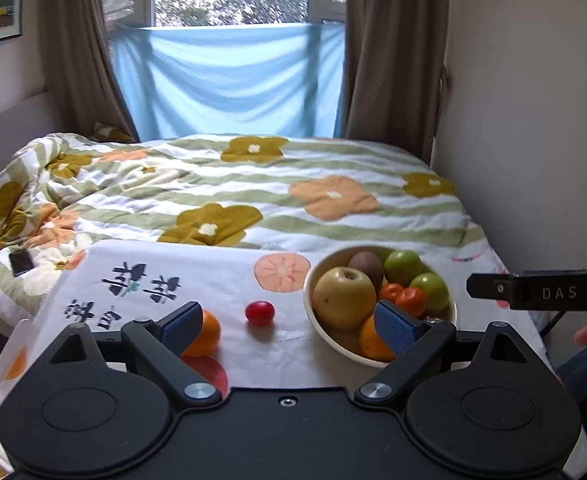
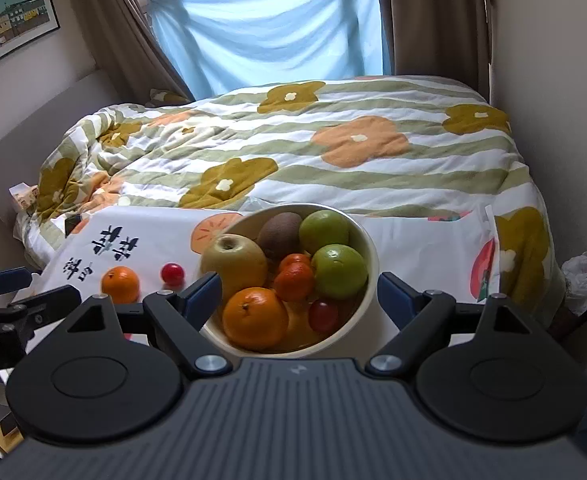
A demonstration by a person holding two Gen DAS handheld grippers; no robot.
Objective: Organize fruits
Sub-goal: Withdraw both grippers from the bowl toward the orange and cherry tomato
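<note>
Sitting lower left of the frame on the printed white cloth (image 2: 141, 236), the small round orange (image 2: 120, 283) and glossy red cherry tomato (image 2: 172, 273) wait beside the cream bowl (image 2: 367, 240). Both look light, smooth, roll-prone; grip across their middles. Left gripper (image 1: 289, 322) and right gripper (image 2: 299, 294) gape wide, empty.

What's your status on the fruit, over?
Both tongs open, holding nothing: left tongs, right tongs. Bowl loaded; orange and red fruit out on the cloth. Nothing blocking them.

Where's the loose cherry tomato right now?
On the white cloth, left of the bowl in both views, between it and the loose orange: cherry tomato.
</note>
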